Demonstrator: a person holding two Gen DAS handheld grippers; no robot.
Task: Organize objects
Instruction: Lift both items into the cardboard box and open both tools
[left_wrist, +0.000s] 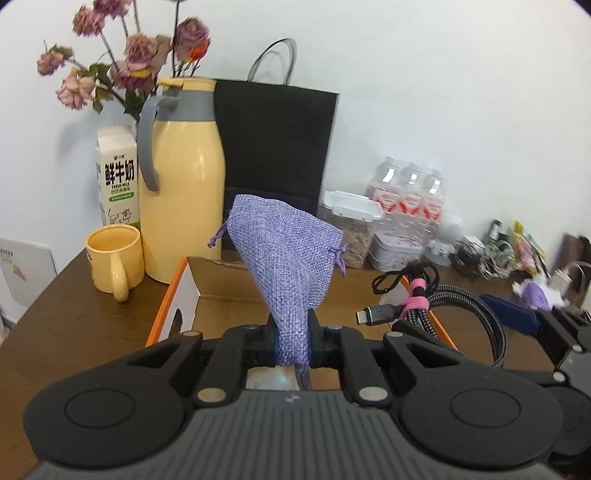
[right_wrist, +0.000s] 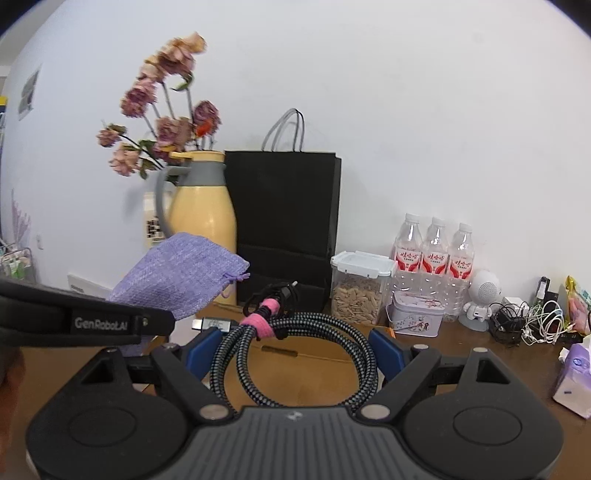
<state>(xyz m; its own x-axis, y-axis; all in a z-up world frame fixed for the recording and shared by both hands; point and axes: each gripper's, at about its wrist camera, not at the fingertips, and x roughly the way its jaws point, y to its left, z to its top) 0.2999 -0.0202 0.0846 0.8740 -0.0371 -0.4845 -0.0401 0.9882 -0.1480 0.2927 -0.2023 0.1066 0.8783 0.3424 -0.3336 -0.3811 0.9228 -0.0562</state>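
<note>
Left fingers pinched on purple pouch, right fingers wide, gripping cable coil btwn pads

free: cardboard box open at frame centre, clear above | blocked: yellow jug and mug at left, black paper bag behind, clutter along right edge
</note>
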